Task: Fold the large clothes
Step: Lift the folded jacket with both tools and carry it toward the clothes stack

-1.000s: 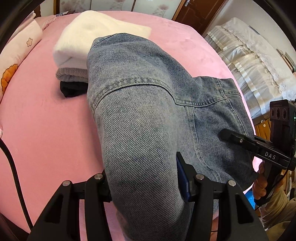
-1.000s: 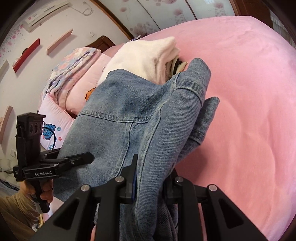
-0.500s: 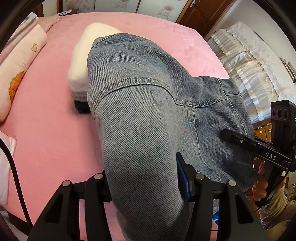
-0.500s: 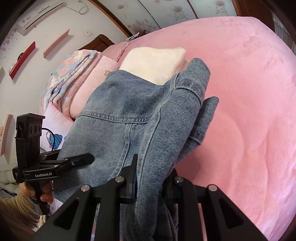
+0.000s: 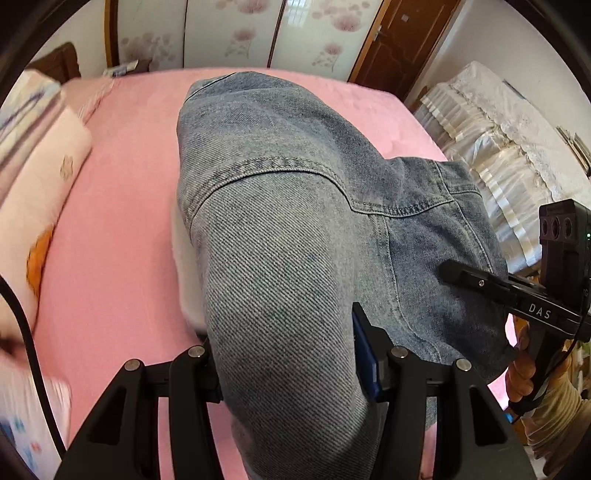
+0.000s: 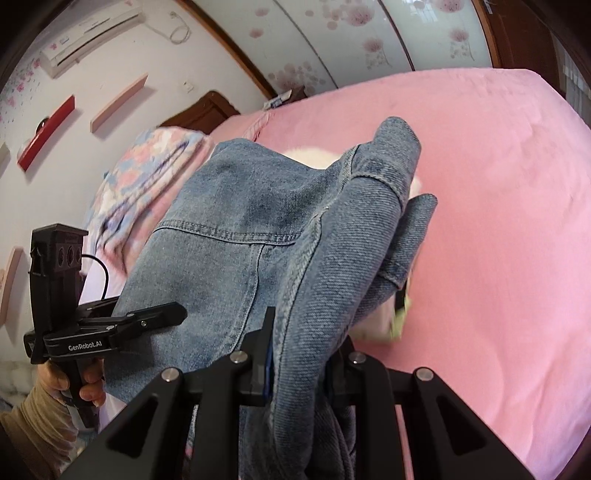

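A folded blue denim jacket (image 5: 280, 229) hangs in the air over the pink bed (image 5: 122, 206), carried between both grippers. My left gripper (image 5: 284, 365) is shut on a thick bundled fold of it. My right gripper (image 6: 306, 362) is shut on another fold of the denim jacket (image 6: 229, 266). Each view shows the other gripper at the jacket's far side: the right gripper (image 5: 480, 284) held by a hand in the left wrist view, the left gripper (image 6: 147, 321) in the right wrist view. A stack of folded clothes, white on top (image 6: 317, 157), lies almost hidden beneath the jacket.
Pillows (image 5: 33, 192) and a flowered quilt (image 6: 151, 173) lie along the bed's left side. A cream-covered piece of furniture (image 5: 498, 147) stands off the bed's right side. Behind the bed are wardrobe doors (image 5: 236, 33) and a wooden door (image 5: 402, 40). A black cable (image 5: 26, 332) hangs at lower left.
Both grippers have lifted and carried the jacket forward over the bed. The folded stack, plainly seen a second ago, now sits almost covered under the jacket. Neither grip has changed.
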Demonstrator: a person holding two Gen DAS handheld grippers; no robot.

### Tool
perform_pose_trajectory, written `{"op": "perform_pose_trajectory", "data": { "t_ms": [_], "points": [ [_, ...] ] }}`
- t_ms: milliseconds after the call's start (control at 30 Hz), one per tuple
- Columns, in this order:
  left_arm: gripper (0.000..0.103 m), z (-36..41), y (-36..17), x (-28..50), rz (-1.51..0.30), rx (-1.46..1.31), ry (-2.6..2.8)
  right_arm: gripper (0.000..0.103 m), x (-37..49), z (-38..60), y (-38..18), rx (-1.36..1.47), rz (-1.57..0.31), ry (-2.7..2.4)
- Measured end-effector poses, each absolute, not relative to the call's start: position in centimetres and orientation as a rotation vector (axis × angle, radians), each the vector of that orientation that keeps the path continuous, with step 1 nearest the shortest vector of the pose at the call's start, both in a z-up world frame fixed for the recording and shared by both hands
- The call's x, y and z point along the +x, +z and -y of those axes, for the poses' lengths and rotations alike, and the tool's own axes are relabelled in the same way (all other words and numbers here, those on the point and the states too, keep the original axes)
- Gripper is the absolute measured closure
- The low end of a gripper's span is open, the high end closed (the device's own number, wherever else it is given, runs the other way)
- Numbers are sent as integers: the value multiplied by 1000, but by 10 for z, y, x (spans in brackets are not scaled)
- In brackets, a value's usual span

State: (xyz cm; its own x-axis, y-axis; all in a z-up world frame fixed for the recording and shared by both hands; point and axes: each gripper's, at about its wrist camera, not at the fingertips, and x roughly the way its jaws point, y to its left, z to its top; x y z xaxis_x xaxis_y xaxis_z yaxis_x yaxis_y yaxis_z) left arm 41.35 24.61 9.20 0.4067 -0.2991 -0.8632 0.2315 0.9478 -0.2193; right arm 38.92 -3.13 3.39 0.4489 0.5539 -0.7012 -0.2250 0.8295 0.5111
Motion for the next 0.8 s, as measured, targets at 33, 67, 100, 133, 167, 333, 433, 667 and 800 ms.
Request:
{"op": "perform_pose_trajectory", "data": {
  "t_ms": [33, 67, 100, 133, 167, 333, 433, 667, 800],
  "points": [
    [51, -249, 89, 427, -1087, -53, -343, 84, 404, 30, 31, 379, -987, 490],
    [51, -253, 86, 442, -1075, -49, -344, 84, 415, 29, 29, 385, -979, 486],
    [51, -257, 83, 455, -1070, -47, -345, 84, 427, 28, 26, 386, -970, 485],
    [51, -260, 78, 469, -1064, -42, -345, 84, 441, 26, 21, 387, -963, 480],
    [51, -263, 74, 480, -1061, -42, -342, 84, 452, 24, 17, 391, -959, 478],
    [51, -279, 41, 532, -1077, -51, -314, 84, 505, 16, -20, 423, -961, 471],
    [48, -284, 9, 552, -1114, -62, -299, 84, 526, 11, -49, 441, -1005, 447],
    [30, -304, -25, 559, -1114, -123, -326, 81, 537, 3, -98, 458, -1058, 420],
    [28, -306, -28, 555, -1106, -121, -325, 74, 530, -6, -95, 383, -1038, 399]
  ]
}}
